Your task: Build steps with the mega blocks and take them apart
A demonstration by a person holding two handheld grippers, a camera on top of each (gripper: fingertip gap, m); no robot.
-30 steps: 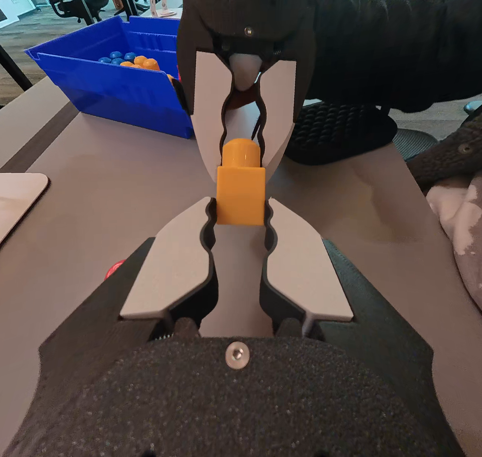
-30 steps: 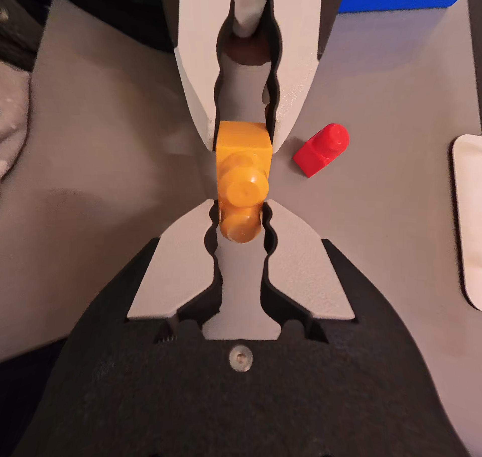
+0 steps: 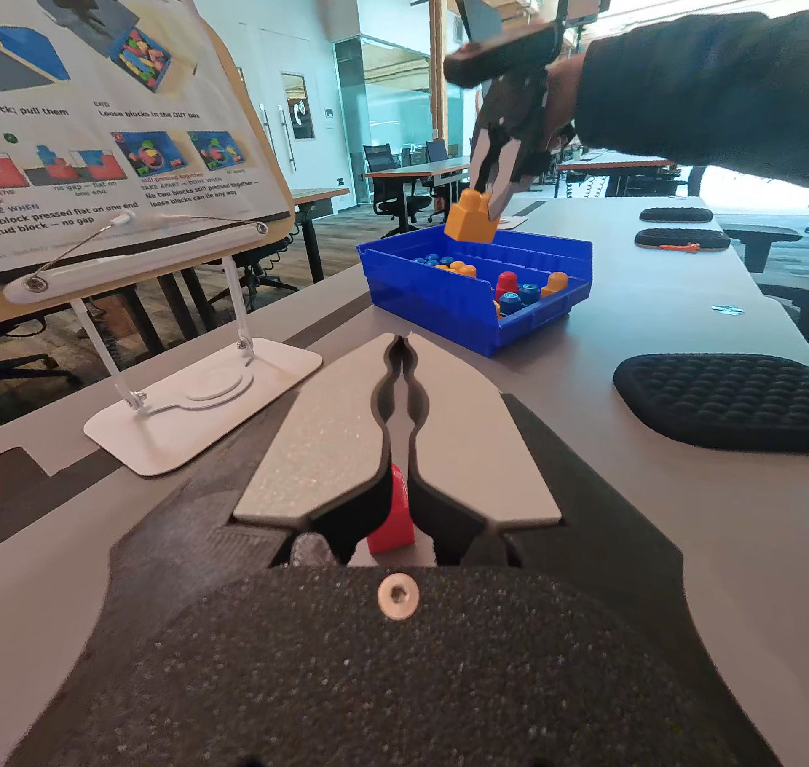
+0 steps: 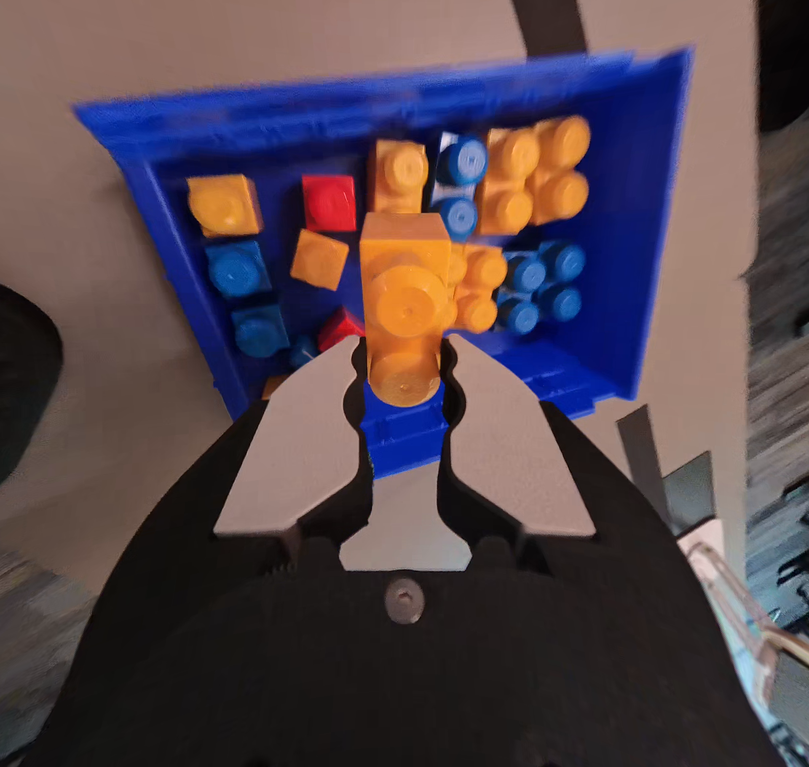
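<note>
My right gripper (image 4: 400,352) is shut on an orange two-stud block (image 4: 405,299) by its near stud and holds it in the air above the blue bin (image 4: 648,203). The bin holds several loose orange, blue and red blocks (image 4: 534,177). In the left wrist view the right gripper (image 3: 486,203) hangs over the bin (image 3: 437,308) with the orange block (image 3: 470,222) tilted. My left gripper (image 3: 400,345) is shut and empty, low over the table near the bin. A red block (image 3: 392,522) lies on the table beneath its fingers, seen through the gap.
A white stand (image 3: 197,404) with an instruction sheet is on the table to the left. A black textured pad (image 3: 718,400) lies to the right, with two more farther back. A person's dark sleeve (image 3: 700,89) reaches in from the right. Left tips to right tips: about 40 centimetres.
My left gripper let go of the orange block, shut and drew back. My right gripper lifted the orange block off the table and carried it over the blue bin.
</note>
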